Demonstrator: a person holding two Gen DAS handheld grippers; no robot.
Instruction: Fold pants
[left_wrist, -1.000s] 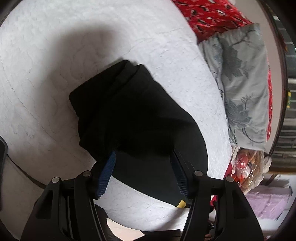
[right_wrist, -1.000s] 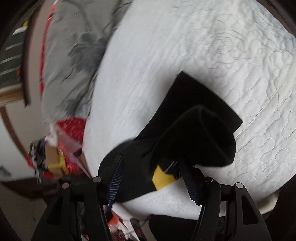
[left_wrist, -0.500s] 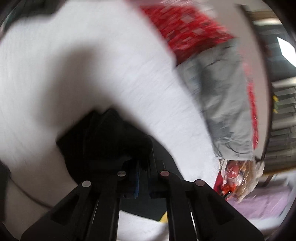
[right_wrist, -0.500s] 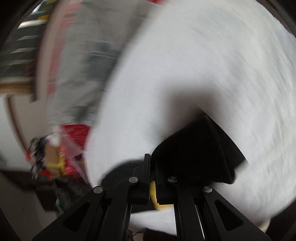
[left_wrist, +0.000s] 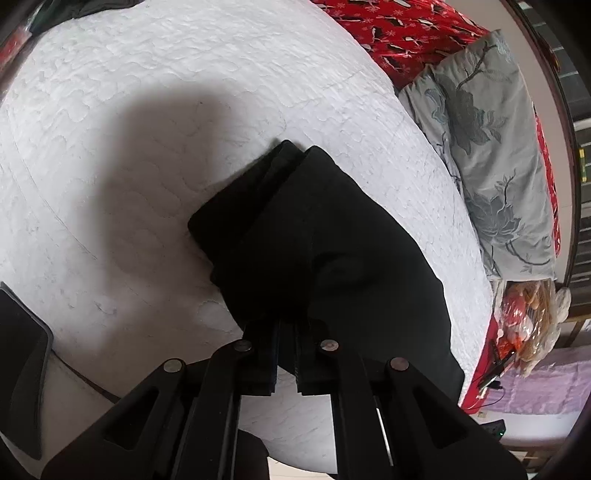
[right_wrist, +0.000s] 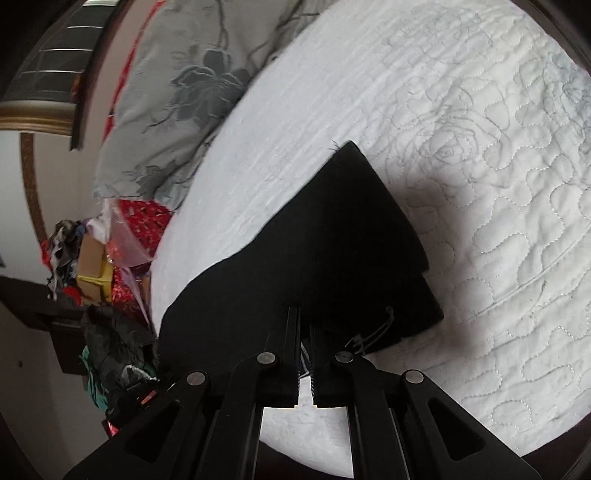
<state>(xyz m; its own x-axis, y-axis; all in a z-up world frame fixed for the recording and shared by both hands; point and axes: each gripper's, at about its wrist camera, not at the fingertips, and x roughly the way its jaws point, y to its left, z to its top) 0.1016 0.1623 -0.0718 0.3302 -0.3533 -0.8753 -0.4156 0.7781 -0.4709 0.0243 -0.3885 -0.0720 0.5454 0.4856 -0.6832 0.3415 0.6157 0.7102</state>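
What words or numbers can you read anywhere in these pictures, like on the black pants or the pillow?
None can be read.
The black pants show no readable label.
The grey pillow has only a flower pattern.
The red cloth has only small white shapes.
The packages beside the bed are too blurred to read.

A white quilted bedspread (left_wrist: 147, 155) with stitched floral and wavy patterns covers the bed. A grey floral pillow (left_wrist: 487, 155) lies along one edge over red patterned fabric (left_wrist: 399, 33). Clutter of bags and boxes (right_wrist: 96, 266) sits beside the bed, against a pale wall (right_wrist: 14, 206).
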